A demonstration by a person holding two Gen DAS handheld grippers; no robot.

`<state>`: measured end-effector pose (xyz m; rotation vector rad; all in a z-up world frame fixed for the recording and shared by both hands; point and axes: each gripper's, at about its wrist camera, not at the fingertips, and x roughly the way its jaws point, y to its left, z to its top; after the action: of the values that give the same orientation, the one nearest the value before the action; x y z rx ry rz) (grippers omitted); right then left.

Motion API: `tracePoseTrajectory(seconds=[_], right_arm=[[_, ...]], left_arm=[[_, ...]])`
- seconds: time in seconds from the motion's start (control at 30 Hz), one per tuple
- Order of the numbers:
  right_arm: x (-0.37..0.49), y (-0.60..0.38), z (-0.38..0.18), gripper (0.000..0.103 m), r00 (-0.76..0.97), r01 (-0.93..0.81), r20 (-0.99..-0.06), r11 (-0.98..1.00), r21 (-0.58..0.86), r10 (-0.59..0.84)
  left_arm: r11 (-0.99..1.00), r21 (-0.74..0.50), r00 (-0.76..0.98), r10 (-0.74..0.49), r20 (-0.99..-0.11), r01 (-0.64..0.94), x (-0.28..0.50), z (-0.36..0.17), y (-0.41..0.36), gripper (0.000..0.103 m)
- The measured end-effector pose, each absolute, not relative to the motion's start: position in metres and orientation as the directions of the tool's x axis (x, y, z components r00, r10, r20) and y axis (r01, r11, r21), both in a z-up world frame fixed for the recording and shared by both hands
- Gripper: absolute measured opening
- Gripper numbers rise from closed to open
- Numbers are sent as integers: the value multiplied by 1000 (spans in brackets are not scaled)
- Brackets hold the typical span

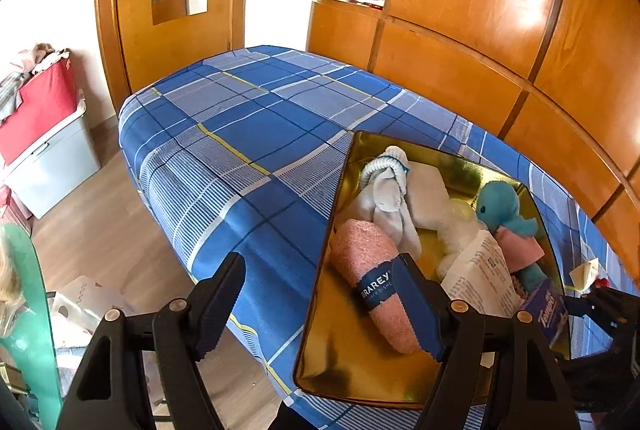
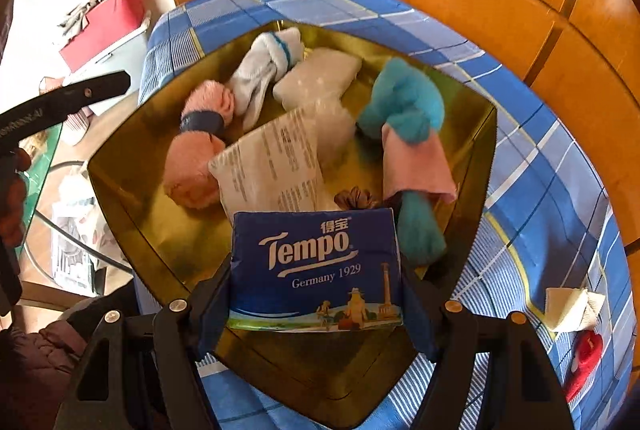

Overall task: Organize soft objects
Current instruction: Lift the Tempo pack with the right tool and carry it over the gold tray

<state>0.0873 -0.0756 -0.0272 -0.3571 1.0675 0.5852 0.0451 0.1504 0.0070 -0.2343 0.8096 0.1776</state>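
The right claw (image 2: pixel 316 310) has its jaws closed against the two sides of a blue Tempo tissue pack (image 2: pixel 316 270), holding it over the near end of the gold tray (image 2: pixel 120 197) that sits on the blue plaid bed (image 2: pixel 540 189). The step in hand looks to be setting this pack down among the soft things already in the tray. Just beyond the pack lies a white printed packet (image 2: pixel 276 165); further into the tray are a rolled pink towel (image 2: pixel 196 149) with a dark band, a knotted pair of white socks (image 2: pixel 264 73), a pale flat pad (image 2: pixel 320 79) and a teal plush toy (image 2: pixel 404 109) with a pink cloth (image 2: pixel 412 161) around it. To do it well, lower the pack onto the bare gold floor at the tray's near end, short of the printed packet and left of the plush's tail, keep it flat, and only part the jaws once it rests, so it does not tip over the rim. The left claw (image 1: pixel 320 306) hangs empty with its jaws wide apart over the tray's left rim, one finger above the pink towel; it is best kept out of the way. Outside the tray, off its right side, a folded white cloth (image 2: pixel 572 306) and a red item (image 2: pixel 584 362) lie on the bed, likely next to be gathered.
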Motion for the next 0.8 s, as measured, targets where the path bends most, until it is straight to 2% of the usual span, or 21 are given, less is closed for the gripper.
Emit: tracePoseTrajectory(seconds=[0.8], right_arm=[[79, -83, -32, 76, 372, -575, -882, 818, 27, 291]], left_arm=[[983, -91, 682, 41, -730, -158, 37, 10, 118, 76]])
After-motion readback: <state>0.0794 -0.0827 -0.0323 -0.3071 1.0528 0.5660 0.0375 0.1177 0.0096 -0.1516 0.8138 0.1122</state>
